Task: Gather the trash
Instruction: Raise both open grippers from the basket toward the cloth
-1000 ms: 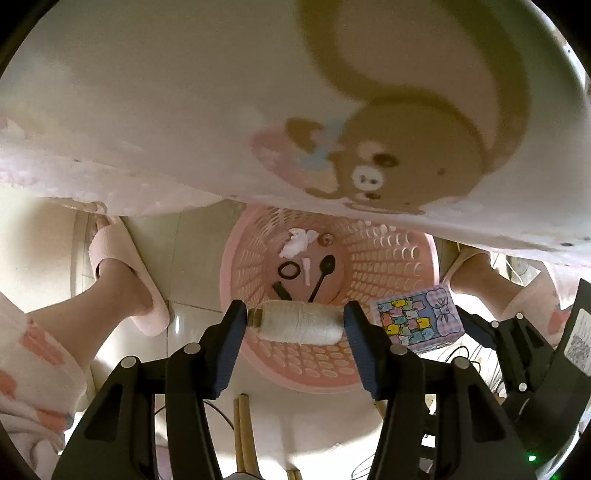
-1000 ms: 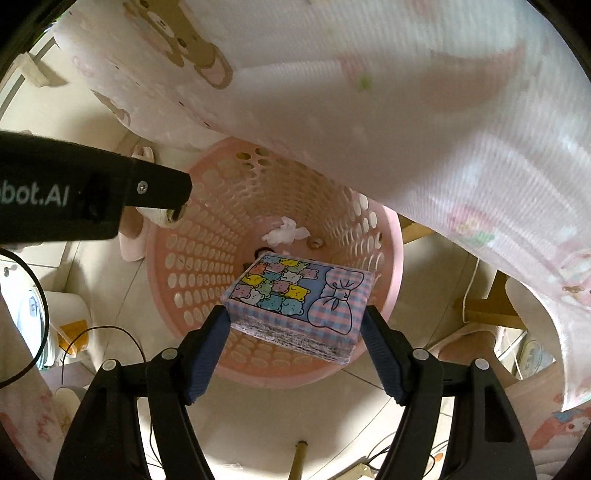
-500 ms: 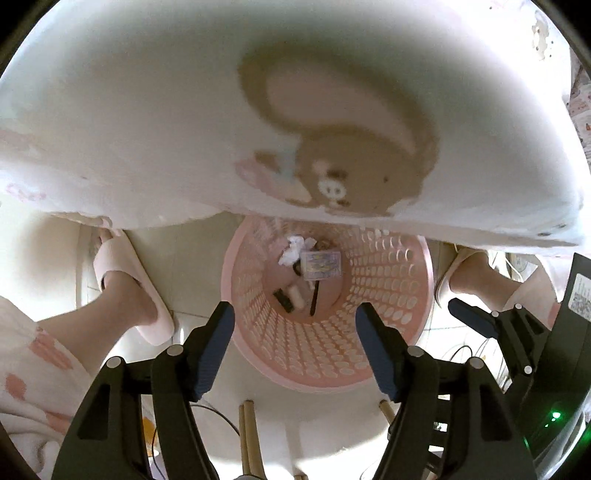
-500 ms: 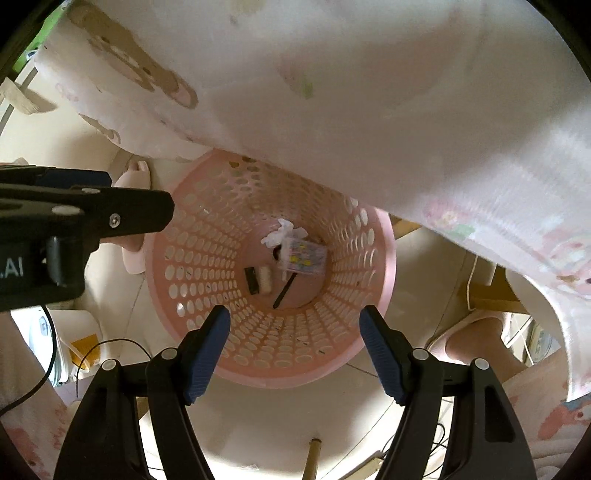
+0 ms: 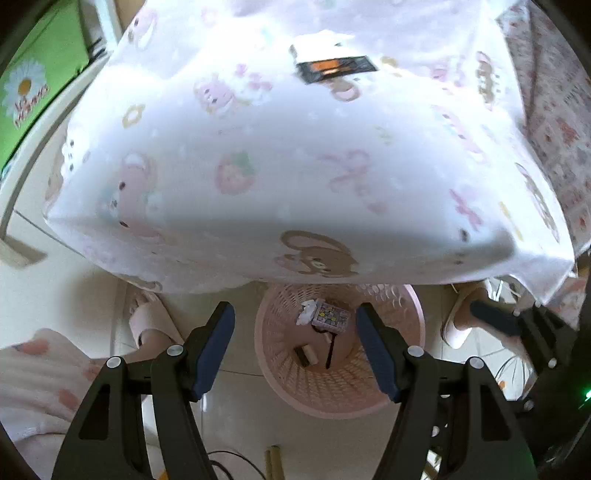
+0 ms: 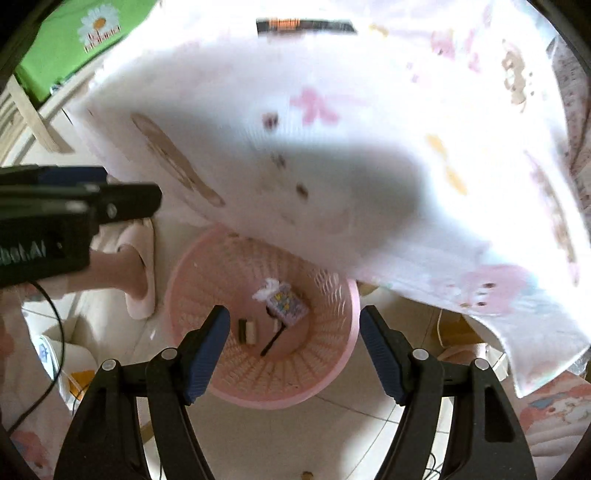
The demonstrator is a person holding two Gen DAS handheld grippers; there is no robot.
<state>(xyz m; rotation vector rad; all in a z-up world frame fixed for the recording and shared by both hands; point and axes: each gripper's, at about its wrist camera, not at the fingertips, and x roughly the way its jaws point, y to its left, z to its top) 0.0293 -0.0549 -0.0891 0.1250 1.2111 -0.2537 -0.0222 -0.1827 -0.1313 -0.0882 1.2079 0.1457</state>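
Note:
A pink perforated basket (image 5: pixel 399 391) (image 6: pixel 325 380) stands on the tiled floor below the table edge. Inside lie a patterned box (image 5: pixel 330 317) (image 6: pixel 287 304), a white tissue (image 5: pixel 306 313) (image 6: pixel 266 288), a thread spool (image 5: pixel 308 356) (image 6: pixel 250 331) and a black spoon (image 5: pixel 330 351) (image 6: pixel 272 339). My left gripper (image 5: pixel 295 343) is open and empty above the basket. My right gripper (image 6: pixel 293 345) is open and empty above it too. A black-and-orange wrapper (image 5: pixel 334 68) (image 6: pixel 304 26) lies on the far tabletop.
A table with a pink cartoon-print cloth (image 5: pixel 295 166) (image 6: pixel 369 147) overhangs the basket. The person's slippered feet (image 5: pixel 147 321) (image 6: pixel 138 273) stand on the floor beside the basket. A green panel (image 5: pixel 33 74) is at the far left. The left gripper's body (image 6: pixel 55 214) shows in the right wrist view.
Both grippers opened and dropped the thread spool and the patterned box into the basket. Then both rose, so the tabletop and wrapper came into view.

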